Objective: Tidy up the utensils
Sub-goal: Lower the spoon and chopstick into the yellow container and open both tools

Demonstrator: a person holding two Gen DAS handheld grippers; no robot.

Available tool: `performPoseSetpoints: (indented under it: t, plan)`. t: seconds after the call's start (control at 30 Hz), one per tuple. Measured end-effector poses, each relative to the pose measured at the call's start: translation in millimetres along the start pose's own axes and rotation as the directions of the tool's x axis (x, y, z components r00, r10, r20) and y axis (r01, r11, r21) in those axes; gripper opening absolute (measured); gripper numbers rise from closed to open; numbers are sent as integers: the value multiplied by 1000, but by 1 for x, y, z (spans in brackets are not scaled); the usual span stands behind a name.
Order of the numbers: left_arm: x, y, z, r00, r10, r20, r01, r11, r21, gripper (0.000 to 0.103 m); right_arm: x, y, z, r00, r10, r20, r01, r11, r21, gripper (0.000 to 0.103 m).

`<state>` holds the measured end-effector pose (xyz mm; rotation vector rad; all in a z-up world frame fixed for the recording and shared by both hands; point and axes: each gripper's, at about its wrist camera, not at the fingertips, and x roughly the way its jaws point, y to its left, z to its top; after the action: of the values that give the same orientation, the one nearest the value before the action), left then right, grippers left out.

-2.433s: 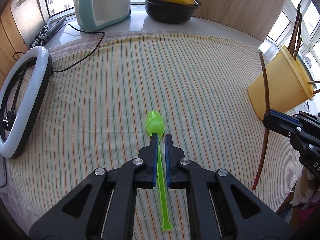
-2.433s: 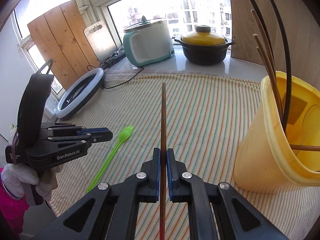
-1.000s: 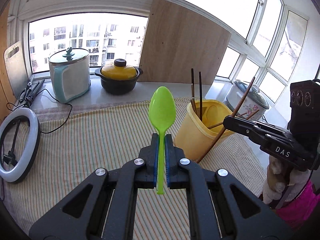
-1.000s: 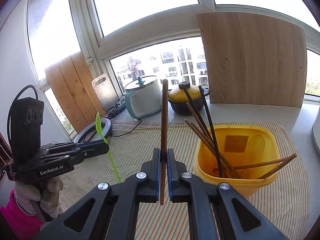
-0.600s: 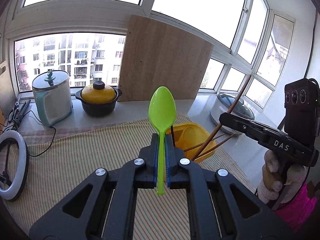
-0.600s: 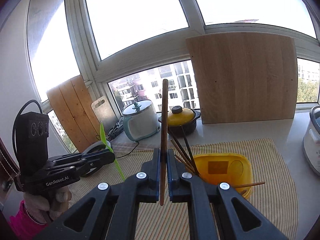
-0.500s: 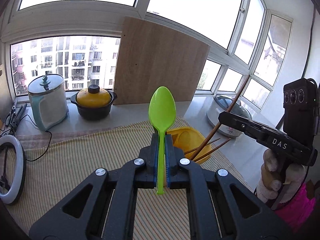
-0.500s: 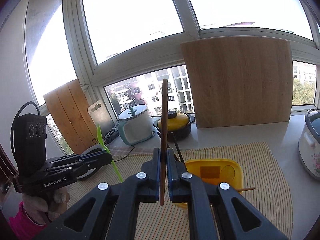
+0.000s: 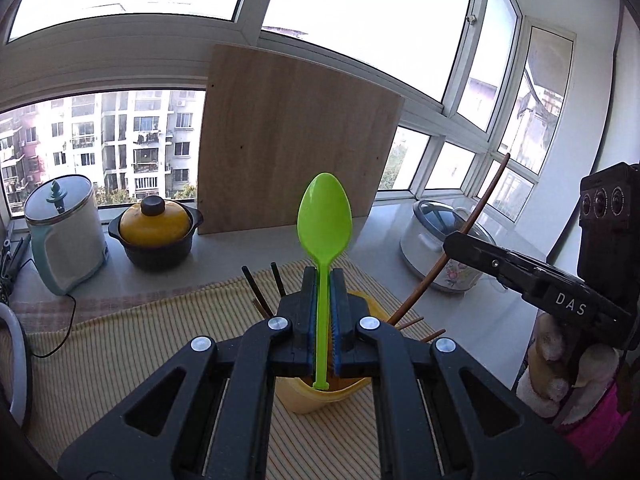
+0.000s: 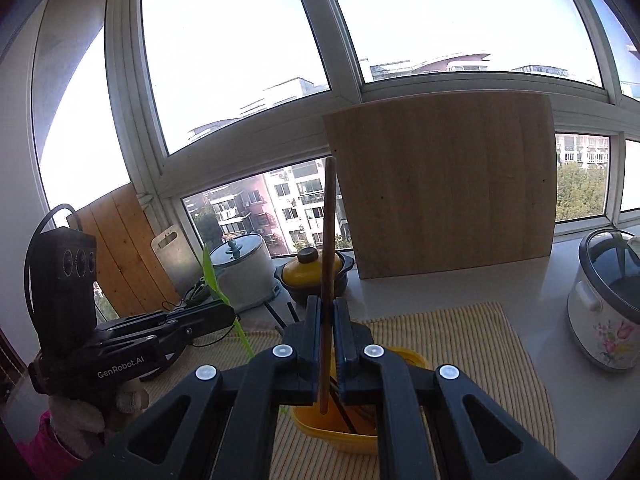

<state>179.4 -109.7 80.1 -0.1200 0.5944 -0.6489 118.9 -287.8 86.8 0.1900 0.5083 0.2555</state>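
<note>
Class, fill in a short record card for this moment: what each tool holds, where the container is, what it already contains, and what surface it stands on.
left tool: shut on the bright green plastic spoon, bowl up
right tool: shut on the long brown wooden chopstick, upright
container: yellow plastic tub, below both tools
contents: several dark chopsticks
surface: striped cloth
</note>
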Motion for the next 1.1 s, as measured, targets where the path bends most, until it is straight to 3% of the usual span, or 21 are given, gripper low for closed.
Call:
performPoseSetpoints:
  t: [0.47,1.1]
  plan:
    - [36,-1,-8,999,50,5,-50,999,8,4,32,-24,-8,993,-102,-55,100,994,-43,4]
    - [56,-5,-29,997,66,-32,-65,997,40,4,72,-55,-32,976,-135,-169,134,991,-16,5]
